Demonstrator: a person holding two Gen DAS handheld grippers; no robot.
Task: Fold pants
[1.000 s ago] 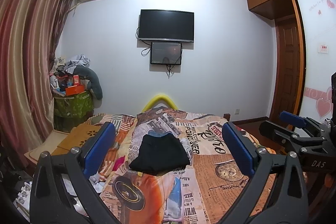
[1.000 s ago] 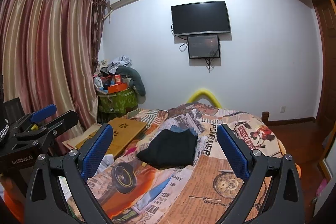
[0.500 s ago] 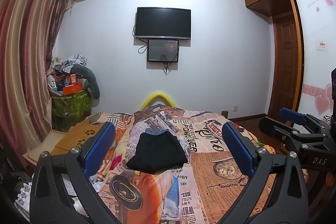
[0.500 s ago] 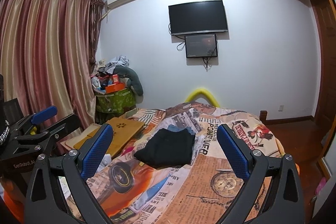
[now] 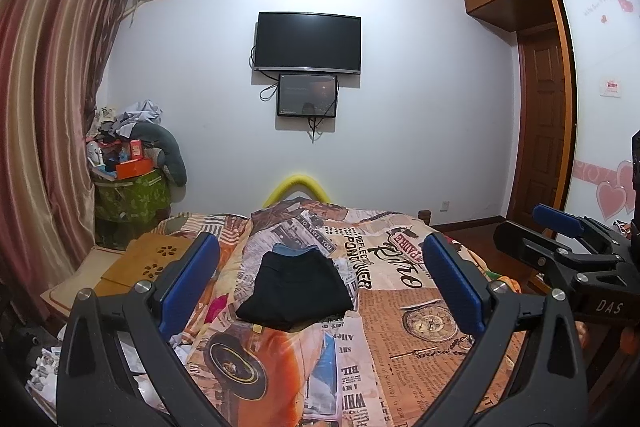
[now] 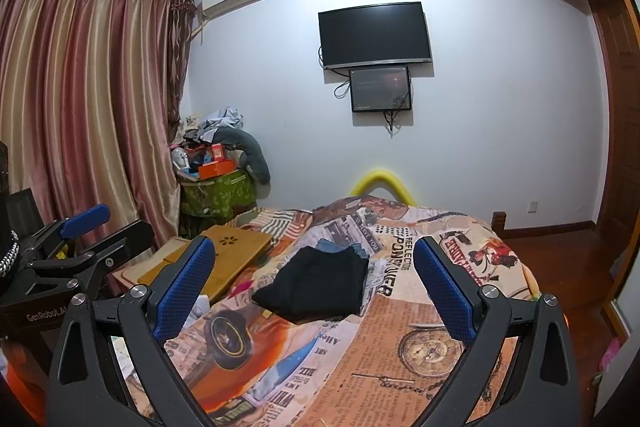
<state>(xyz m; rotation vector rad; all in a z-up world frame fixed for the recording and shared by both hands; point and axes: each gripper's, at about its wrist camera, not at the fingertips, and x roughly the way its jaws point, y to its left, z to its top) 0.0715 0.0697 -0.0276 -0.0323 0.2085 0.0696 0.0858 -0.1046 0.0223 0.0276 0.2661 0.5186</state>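
Note:
A pair of black pants (image 5: 294,291) (image 6: 316,283) lies folded into a neat rectangle in the middle of the bed, over a blue denim garment (image 5: 294,249) (image 6: 338,247) whose edge peeks out behind it. My left gripper (image 5: 318,279) hangs open, well short of the pants and above the near part of the bed. My right gripper (image 6: 314,283) is open too, equally far back, with nothing between its blue pads (image 6: 444,291). Each gripper shows at the edge of the other's view.
The bed carries a newspaper-print cover (image 5: 400,327) (image 6: 400,347). A wooden lap desk (image 5: 148,263) (image 6: 224,259) lies at its left side. A cluttered green box (image 5: 130,193) stands by the curtains (image 6: 80,107). A wooden door (image 5: 544,131) and floor lie to the right.
Both grippers have tilted up slightly and drifted back from the bed; the pants lie unchanged and both grippers stay open.

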